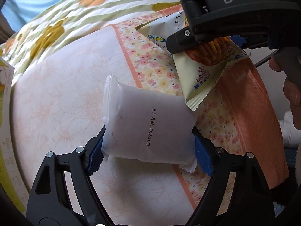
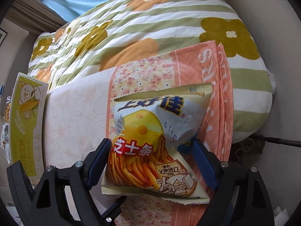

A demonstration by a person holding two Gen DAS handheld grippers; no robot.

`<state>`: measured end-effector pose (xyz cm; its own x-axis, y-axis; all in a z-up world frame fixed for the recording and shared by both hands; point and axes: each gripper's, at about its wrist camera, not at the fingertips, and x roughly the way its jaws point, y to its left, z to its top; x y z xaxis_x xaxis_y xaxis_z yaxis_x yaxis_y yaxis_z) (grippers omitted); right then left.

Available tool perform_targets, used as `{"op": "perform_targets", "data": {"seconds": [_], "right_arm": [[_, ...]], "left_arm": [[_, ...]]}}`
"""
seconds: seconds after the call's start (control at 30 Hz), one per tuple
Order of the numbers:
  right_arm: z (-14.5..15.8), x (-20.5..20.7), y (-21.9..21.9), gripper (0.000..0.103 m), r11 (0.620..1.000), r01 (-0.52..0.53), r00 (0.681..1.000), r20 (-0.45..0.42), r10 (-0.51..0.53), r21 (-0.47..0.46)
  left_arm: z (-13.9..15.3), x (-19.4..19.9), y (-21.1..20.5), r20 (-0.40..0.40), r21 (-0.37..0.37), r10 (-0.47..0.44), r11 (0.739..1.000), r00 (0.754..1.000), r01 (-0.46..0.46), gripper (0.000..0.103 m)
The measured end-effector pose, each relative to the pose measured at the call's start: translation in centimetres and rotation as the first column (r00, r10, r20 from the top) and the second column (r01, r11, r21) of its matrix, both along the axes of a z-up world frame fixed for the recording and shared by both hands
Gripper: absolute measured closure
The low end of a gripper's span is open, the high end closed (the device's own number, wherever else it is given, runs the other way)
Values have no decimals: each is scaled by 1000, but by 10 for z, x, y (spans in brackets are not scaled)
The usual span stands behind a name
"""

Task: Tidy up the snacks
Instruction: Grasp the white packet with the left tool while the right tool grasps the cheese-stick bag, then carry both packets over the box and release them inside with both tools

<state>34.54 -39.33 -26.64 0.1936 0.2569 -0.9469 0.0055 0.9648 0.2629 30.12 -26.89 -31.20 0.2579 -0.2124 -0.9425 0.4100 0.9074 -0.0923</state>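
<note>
My left gripper [image 1: 148, 150] is shut on a plain white snack packet [image 1: 148, 124] printed with a date, holding it above the pink floral cloth [image 1: 62, 98]. My right gripper [image 2: 150, 162] is shut on a cheese stick bag [image 2: 150, 141], yellow and white with orange sticks pictured. The same bag [image 1: 199, 75] and the right gripper [image 1: 216, 35] show in the upper right of the left wrist view, just beyond the white packet.
A green and white corn snack box [image 2: 28, 124] stands at the cloth's left edge, with other packets behind it. A flowered striped quilt [image 2: 150, 28] lies behind. The cloth's orange border [image 2: 220, 98] runs along the right.
</note>
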Motion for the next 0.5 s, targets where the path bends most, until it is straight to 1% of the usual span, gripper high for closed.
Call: {"op": "perform_targets", "data": {"seconds": [0.07,0.13,0.17,0.2,0.23,0.4,0.5], "right_arm": [[-1,0,2,31,1000,4,1000,-2,-4,2],[2,-2,2,40,1000,9,1000,10,-9,5],[4,-2,2,42,1000,8,1000,17,-8,2],[7,-3,2,48,1000,5,1000,29,-5,-7],[11,-4,2,52,1000,2,999,40,-2,-10],[32,-10,2,53,1000,0,996,92,-1,3],[52,-17,5,53,1000,-13,991,130,12,9]], "left_arm": [[0,1,7,-2,0,9,1000,1000,-9,23],[1,2,12,-4,1,19,1000,1000,-19,24],[3,1,15,-2,-1,26,1000,1000,-26,24],[4,1,18,1,-5,34,999,999,-34,24],[6,1,21,6,-8,41,999,999,-41,24],[27,-1,32,52,-12,78,997,996,-78,24],[47,-3,44,93,-20,116,993,989,-114,24]]}}
